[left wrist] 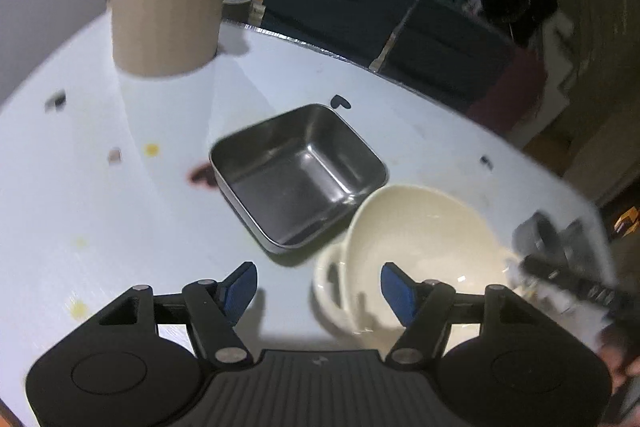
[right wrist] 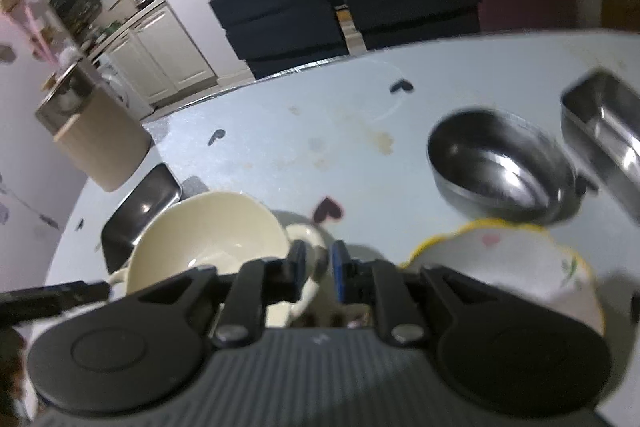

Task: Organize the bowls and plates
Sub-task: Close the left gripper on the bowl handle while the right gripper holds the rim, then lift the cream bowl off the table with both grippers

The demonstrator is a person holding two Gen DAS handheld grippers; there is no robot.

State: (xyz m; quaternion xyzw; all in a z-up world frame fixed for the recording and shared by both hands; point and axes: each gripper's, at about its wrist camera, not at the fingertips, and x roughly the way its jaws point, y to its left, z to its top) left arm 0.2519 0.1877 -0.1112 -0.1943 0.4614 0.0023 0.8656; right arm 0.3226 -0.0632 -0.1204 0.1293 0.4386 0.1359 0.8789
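Blue-padded fingers of the left gripper (left wrist: 318,291) fill the bottom of the left wrist view, spread wide with nothing between them; the right-hand pad overlaps the cream bowl (left wrist: 420,247) in the picture, though contact cannot be told. That bowl is empty and sits tilted in a second cream bowl (left wrist: 330,291) with a loop handle. Just beyond, at the centre of the frame, a square steel tray (left wrist: 298,179) lies empty on the white table (left wrist: 120,227). A beige ribbed canister (left wrist: 168,11) stands at the upper left. At the right edge the other gripper shows only as a blur.

From the right wrist view, the right gripper (right wrist: 318,271) stands narrowly parted (a slim gap, nothing pinched in it), just beside the cream bowl's rim. A white bowl with a yellow scalloped rim (right wrist: 500,263) sits at the lower right, empty. Behind it are a round steel bowl (right wrist: 504,163) and a steel tray (right wrist: 608,131) at the right edge, both empty.
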